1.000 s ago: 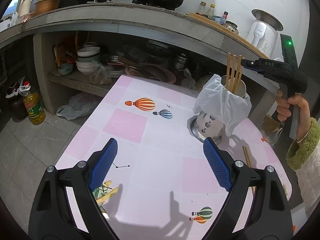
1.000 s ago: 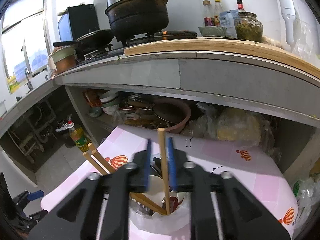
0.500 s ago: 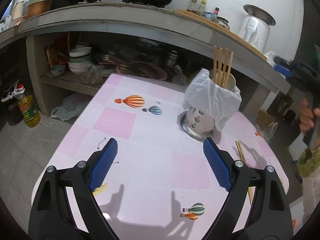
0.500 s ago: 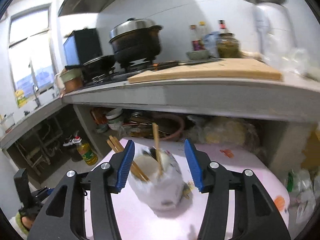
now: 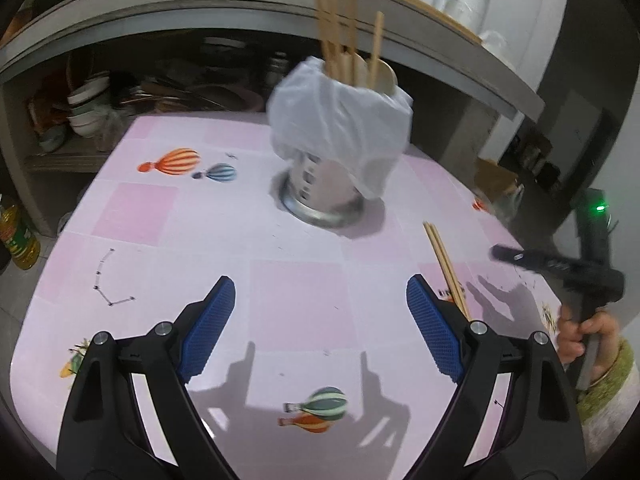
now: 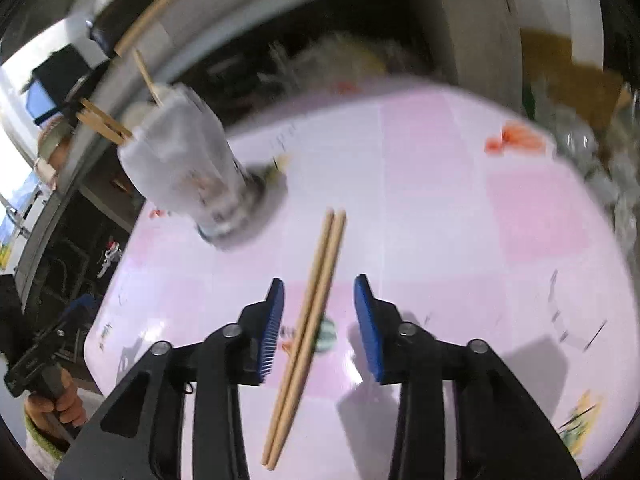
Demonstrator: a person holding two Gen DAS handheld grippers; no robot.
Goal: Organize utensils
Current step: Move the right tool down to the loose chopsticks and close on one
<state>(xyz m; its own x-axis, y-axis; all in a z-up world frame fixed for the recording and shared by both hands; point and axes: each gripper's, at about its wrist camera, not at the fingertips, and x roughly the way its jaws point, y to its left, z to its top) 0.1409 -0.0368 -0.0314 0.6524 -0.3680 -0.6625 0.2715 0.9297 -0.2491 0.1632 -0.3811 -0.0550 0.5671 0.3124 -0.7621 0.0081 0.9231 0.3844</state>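
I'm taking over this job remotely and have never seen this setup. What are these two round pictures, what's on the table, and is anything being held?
There is no robot arm: a person holds a two-finger gripper in each hand, and each carries a fisheye camera looking along its blue-padded fingers. One picture comes from the left gripper, the other from the right gripper. Both stand open and hold nothing. On the pink table stands a metal holder draped with a white bag and containing chopsticks. A loose pair of chopsticks lies flat on the table, and the right gripper's jaws sit on either side of it.
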